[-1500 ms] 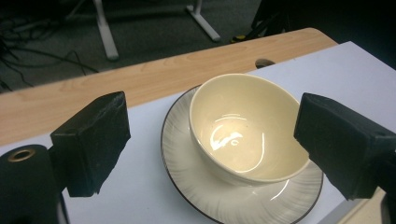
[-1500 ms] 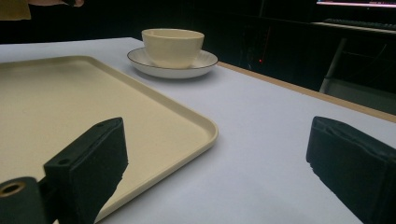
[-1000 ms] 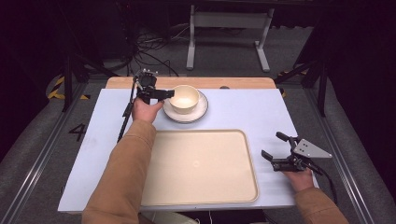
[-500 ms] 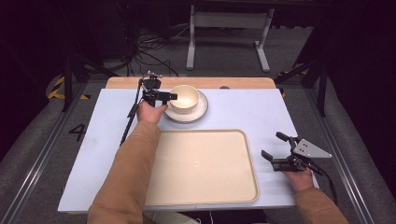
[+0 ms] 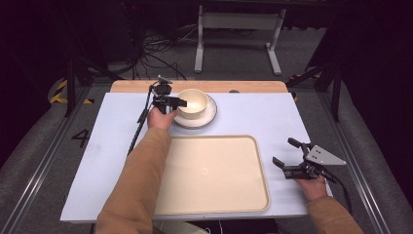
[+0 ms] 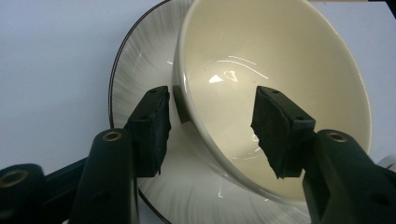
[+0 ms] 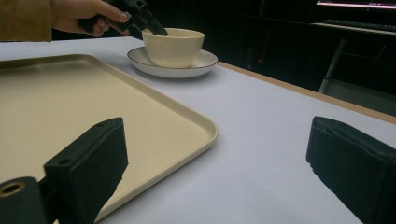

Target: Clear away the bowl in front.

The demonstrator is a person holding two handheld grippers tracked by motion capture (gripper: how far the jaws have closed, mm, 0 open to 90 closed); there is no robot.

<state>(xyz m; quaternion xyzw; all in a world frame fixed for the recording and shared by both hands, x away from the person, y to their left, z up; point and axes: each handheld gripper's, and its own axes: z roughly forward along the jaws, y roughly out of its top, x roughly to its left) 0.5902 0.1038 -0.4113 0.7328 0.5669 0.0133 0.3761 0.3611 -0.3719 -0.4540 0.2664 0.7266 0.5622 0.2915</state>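
A cream bowl (image 5: 194,102) stands on a white plate with a dark rim (image 5: 210,116) at the back of the table. My left gripper (image 5: 180,103) is at the bowl's left side and open. In the left gripper view its jaws straddle the rim of the bowl (image 6: 280,60): one pad (image 6: 152,116) is outside over the plate (image 6: 135,60), the other pad (image 6: 275,121) is inside, with gaps on both sides. My right gripper (image 5: 282,151) rests open on the table to the right of the tray, and nothing is between its jaws (image 7: 217,128).
A large cream tray (image 5: 214,170) lies empty at the front middle; its corner (image 7: 205,128) is just left of my right gripper. A wooden strip (image 5: 243,86) runs along the table's back edge. Bare white table (image 5: 263,117) lies to the right of the plate.
My left gripper has edged right onto the bowl, so its jaws now straddle the rim. The right gripper has not moved.
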